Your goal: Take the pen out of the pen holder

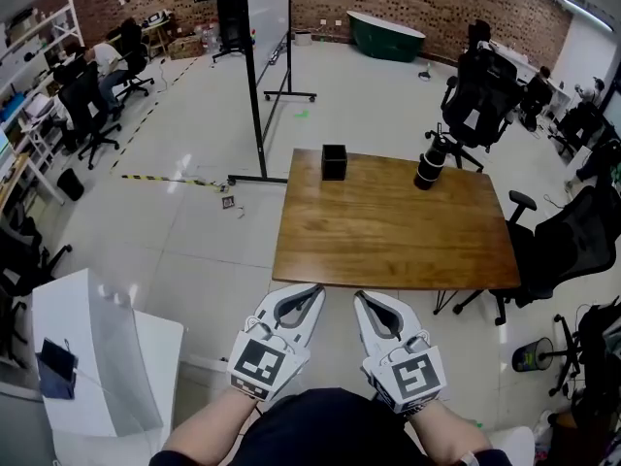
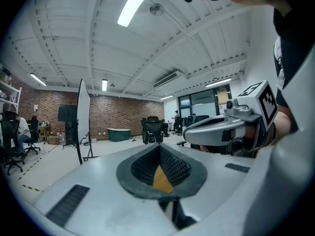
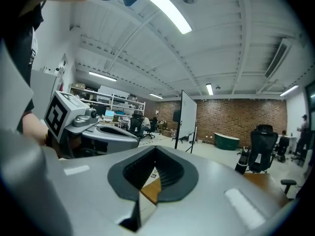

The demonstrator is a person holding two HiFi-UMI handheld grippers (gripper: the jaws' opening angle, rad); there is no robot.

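A black square pen holder (image 1: 334,162) stands near the far edge of the wooden table (image 1: 388,241); at this distance I cannot make out a pen in it. My left gripper (image 1: 312,291) and right gripper (image 1: 360,298) are held side by side just short of the table's near edge, pointing toward it, far from the holder. Both are shut with nothing between the jaws. In the left gripper view my left gripper (image 2: 160,149) shows its tips together, with the right gripper (image 2: 216,131) beside it. The right gripper view shows the same shut tips (image 3: 155,152).
A black cylindrical object (image 1: 430,167) stands at the table's far right. Office chairs (image 1: 574,241) sit to the right of the table and behind it (image 1: 480,95). A whiteboard on a stand (image 1: 260,76) is at the far left, and a white cabinet (image 1: 97,357) at my near left.
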